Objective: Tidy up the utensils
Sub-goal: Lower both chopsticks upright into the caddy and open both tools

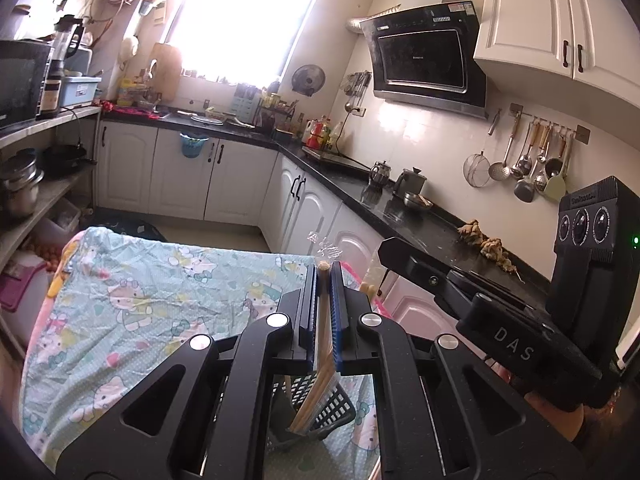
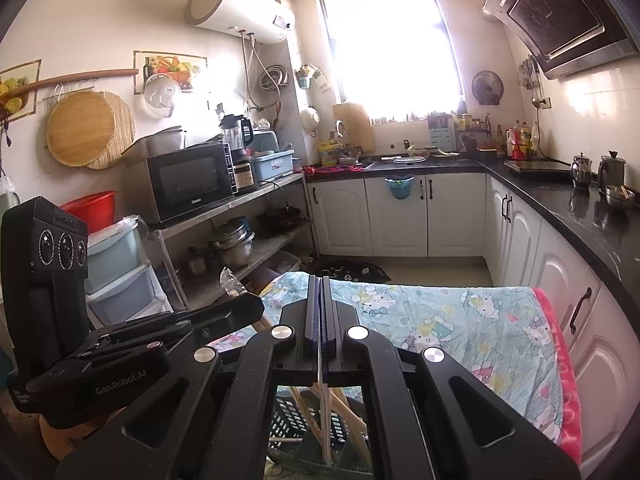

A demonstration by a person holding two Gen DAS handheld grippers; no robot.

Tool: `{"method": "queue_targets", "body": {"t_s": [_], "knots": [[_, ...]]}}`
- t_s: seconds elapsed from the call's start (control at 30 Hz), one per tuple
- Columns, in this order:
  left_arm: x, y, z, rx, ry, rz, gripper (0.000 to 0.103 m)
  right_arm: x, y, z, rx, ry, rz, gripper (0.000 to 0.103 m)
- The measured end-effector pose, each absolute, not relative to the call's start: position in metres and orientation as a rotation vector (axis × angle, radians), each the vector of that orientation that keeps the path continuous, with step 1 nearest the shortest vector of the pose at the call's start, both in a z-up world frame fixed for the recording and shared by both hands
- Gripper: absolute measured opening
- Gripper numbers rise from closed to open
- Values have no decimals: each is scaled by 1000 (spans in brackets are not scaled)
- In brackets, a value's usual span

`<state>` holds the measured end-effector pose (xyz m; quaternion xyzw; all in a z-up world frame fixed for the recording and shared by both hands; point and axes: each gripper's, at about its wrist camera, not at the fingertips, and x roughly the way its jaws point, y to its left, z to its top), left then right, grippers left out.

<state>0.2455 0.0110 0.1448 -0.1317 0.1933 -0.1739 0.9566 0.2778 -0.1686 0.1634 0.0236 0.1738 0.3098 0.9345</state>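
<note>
Left tool (image 1: 324, 280) grips a chopstick bundle (image 1: 320, 360) over the black slotted basket (image 1: 320, 408) on the tabletop (image 1: 140, 300); right tool (image 2: 320, 296) clamps a thin plastic wrapper (image 2: 323, 400) above it.

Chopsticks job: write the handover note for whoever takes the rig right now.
Left gripper: shut on a bundle of wooden chopsticks in clear wrap, tips poking above the pads, lower ends hanging toward the black slotted basket below.
Right gripper: shut on a thin edge of the clear wrap; what else it pinches is not clear.
Basket sits on the cartoon-print cloth over the table; a few loose chopsticks already lie in it.
Done: bundle picked up, held over the basket.
Left: get the chopsticks out of the wrap and into the basket.
</note>
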Motion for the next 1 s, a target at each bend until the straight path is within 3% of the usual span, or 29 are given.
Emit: {"method": "queue_targets", "body": {"t_s": [0.5,0.87,1.0], "knots": [[256,12,147,-253,383,-363,3,280,-165,157,99,295,637,1],[262,12,121,-280,470,-383,4,286,-167,129,94,408,615,1],[260,9,116,-275,482,-388,12,286,-168,121,86,448,608,2]]}}
